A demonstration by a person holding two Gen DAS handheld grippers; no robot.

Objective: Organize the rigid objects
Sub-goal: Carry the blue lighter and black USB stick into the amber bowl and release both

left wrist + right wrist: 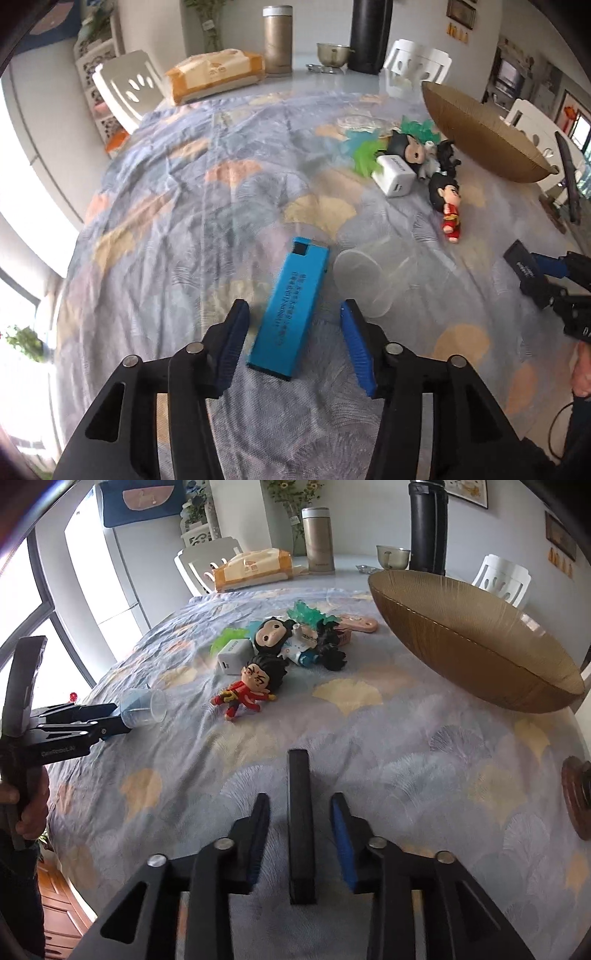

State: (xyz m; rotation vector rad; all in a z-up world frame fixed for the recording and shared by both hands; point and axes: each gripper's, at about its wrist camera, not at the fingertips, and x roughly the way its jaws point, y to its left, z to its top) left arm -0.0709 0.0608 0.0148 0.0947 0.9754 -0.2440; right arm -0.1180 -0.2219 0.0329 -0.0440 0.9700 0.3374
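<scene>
My left gripper (293, 308) is open, its jaws either side of a blue rectangular box (290, 308) lying flat on the cloth. A clear plastic cup (373, 278) lies on its side just right of it. My right gripper (299, 801) is open around a black bar (301, 823) lying lengthwise between its fingers. A red-suited figurine (247, 688), a white charger (231, 657), a black-hooded figurine (271, 635) and other small toys are heaped mid-table. The left gripper also shows in the right wrist view (110, 720).
A large brown ribbed bowl (476, 646) stands at the right. A tissue pack (251, 570), a gold flask (317, 539), a metal bowl (393, 555) and a black bottle (428, 528) stand at the far edge. White chairs surround the table. A brown disc (576, 797) sits far right.
</scene>
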